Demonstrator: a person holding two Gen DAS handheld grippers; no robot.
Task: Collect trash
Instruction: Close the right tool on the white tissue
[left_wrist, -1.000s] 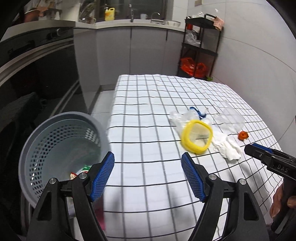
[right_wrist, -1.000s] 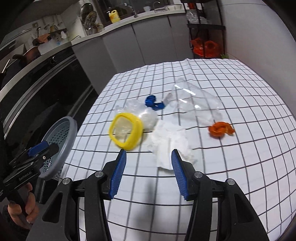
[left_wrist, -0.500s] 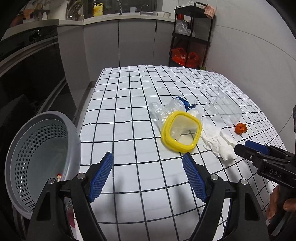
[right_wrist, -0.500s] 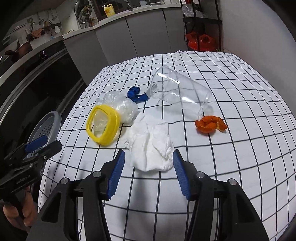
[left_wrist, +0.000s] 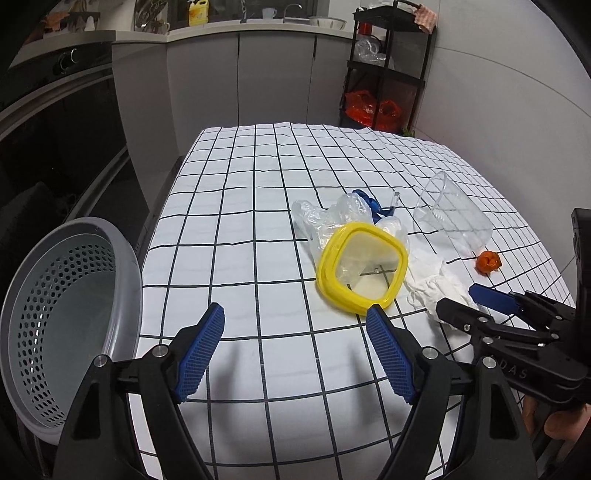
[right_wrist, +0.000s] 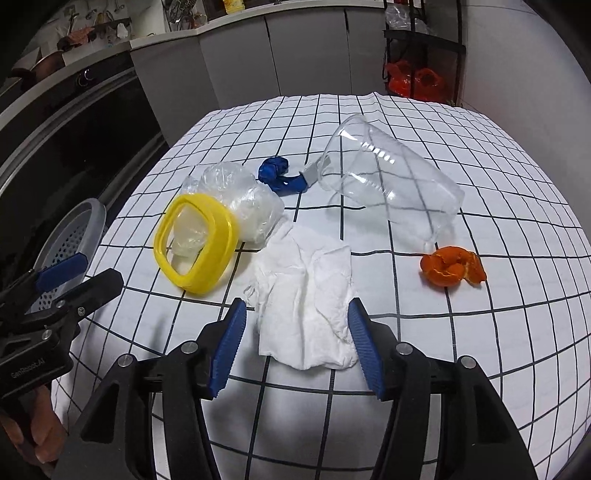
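Where the checked cloth covers the table (left_wrist: 236, 229), the trash lies in one loose cluster toward its right half.

Item: yellow ring-shaped frame (right_wrist: 194, 245), rounded-square, propped on edge and leaning against crumpled clear plastic wrap (right_wrist: 242, 195) that lies just behind it.

Item: blue scrap (right_wrist: 280, 177), wadded, beyond the wrap and just beside the mouth end of a clear plastic bottle section (right_wrist: 388, 177) lying on its side.

Item: white crumpled tissue (right_wrist: 306, 306), nearest the right-hand camera, touching or nearly touching the yellow frame's lower edge.

Item: orange peel (right_wrist: 452, 271), curled, alone to the right of the tissue, near the bottle's far end.

Item: grey perforated basket (left_wrist: 55, 325), off the table's left edge and below it; its contents cannot be made out.

Right tool (right_wrist: 295, 347): jaws spread and opening, blue pads standing on either side of the tissue's near end; the right pad lies against or just beside the tissue edge, the left pad apart from it. Nothing pinched.

Left tool (left_wrist: 295, 350): jaws spread wide over bare cloth, nothing between them; the right pad's tip sits just in front of the yellow frame's near edge, contact not certain.

A hand (left_wrist: 557, 424) grips the right tool's handle at the lower right of the left view.
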